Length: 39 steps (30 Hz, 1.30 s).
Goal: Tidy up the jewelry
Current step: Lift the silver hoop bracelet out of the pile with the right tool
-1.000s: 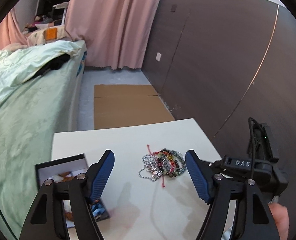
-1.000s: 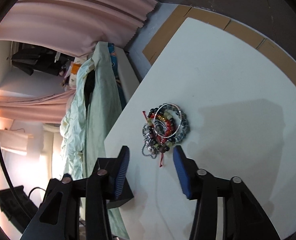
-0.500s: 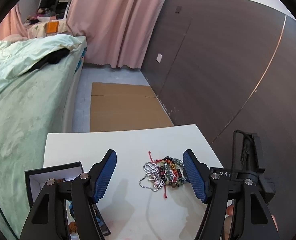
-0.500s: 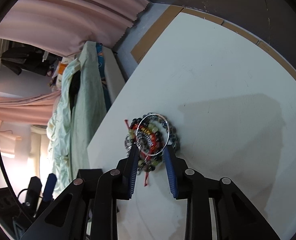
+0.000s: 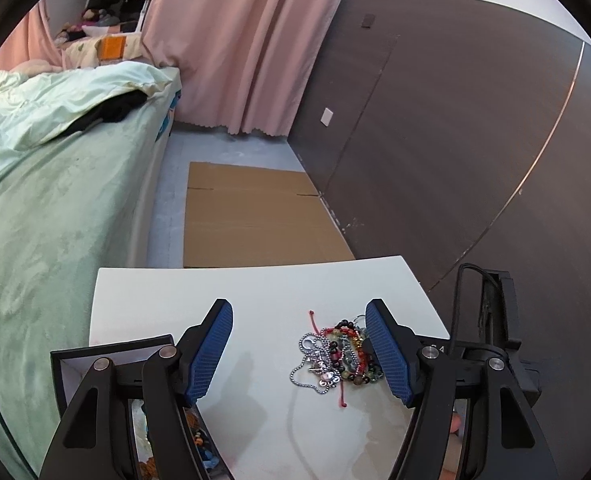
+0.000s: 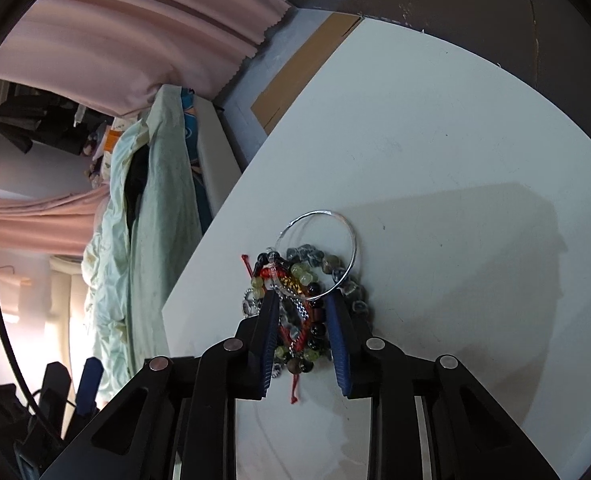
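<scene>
A tangled pile of beaded bracelets and chains (image 5: 335, 354) lies on the white table (image 5: 255, 292); it also shows in the right wrist view (image 6: 303, 304). A thin silver bangle (image 6: 337, 220) tilts up from the pile. My right gripper (image 6: 301, 300) straddles the pile, its blue fingers (image 6: 269, 332) narrowed around the bangle's lower part and the beads. My left gripper (image 5: 299, 344) is open wide and empty, hovering above the table just left of the pile. A black jewelry box (image 5: 71, 364) with items inside sits at the table's left, partly hidden behind my left finger.
A bed with a green cover (image 5: 47, 200) runs along the table's left side. Flat cardboard (image 5: 251, 220) lies on the floor beyond the table. A dark panel wall (image 5: 455, 140) stands to the right, pink curtains (image 5: 239, 48) behind.
My right gripper moved forward onto the pile and narrowed around the bangle and beads. The bangle now tilts up. My left gripper drew back slightly and stayed open.
</scene>
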{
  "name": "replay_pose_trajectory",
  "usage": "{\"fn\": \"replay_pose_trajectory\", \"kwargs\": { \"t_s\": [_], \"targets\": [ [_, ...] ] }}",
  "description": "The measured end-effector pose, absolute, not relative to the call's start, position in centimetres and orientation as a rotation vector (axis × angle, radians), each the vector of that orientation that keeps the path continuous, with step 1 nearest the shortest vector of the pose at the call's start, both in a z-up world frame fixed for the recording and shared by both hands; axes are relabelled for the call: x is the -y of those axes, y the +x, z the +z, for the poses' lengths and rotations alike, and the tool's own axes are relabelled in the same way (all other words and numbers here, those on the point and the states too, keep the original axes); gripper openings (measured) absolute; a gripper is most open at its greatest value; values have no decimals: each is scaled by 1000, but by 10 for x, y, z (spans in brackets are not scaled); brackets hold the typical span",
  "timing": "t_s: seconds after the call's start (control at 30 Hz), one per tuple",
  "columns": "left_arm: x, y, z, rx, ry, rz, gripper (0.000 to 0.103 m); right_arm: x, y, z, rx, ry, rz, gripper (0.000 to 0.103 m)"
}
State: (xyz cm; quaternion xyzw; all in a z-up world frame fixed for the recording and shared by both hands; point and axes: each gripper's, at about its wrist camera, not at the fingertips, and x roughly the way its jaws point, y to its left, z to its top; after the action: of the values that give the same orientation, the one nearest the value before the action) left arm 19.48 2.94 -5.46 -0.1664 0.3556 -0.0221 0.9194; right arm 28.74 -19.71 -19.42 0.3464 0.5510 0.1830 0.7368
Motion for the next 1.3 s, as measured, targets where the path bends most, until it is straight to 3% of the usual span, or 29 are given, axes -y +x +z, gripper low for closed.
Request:
{"fn": "replay_pose_trajectory", "kwargs": {
  "t_s": [0.27, 0.43, 0.53, 0.57, 0.6, 1.13, 1.2, 1.3],
  "targets": [
    [-30, 199, -57, -737, -345, -48, 70, 228, 284, -226, -1199, 1152, 421, 27],
    [-31, 202, -59, -742, -344, -48, 70, 230, 281, -234, -1190, 1246, 423, 27],
    [-30, 203, -61, -747, -345, -48, 70, 230, 280, -238, -1210, 1246, 386, 12],
    [-30, 204, -61, -747, -344, -47, 70, 230, 279, -241, -1217, 1249, 373, 1],
    [-30, 204, -62, -748, -344, -47, 70, 230, 279, -243, -1212, 1270, 373, 0],
    [-9, 200, -66, -762, -317, -68, 70, 242, 271, -192, -1098, 1165, 447, 2],
    [0, 199, -69, -772, -301, -79, 62, 256, 265, -190, -1083, 1170, 434, 2],
    [17, 200, -73, -793, -284, -115, 60, 269, 263, -184, -1061, 1169, 399, 2]
  ]
}}
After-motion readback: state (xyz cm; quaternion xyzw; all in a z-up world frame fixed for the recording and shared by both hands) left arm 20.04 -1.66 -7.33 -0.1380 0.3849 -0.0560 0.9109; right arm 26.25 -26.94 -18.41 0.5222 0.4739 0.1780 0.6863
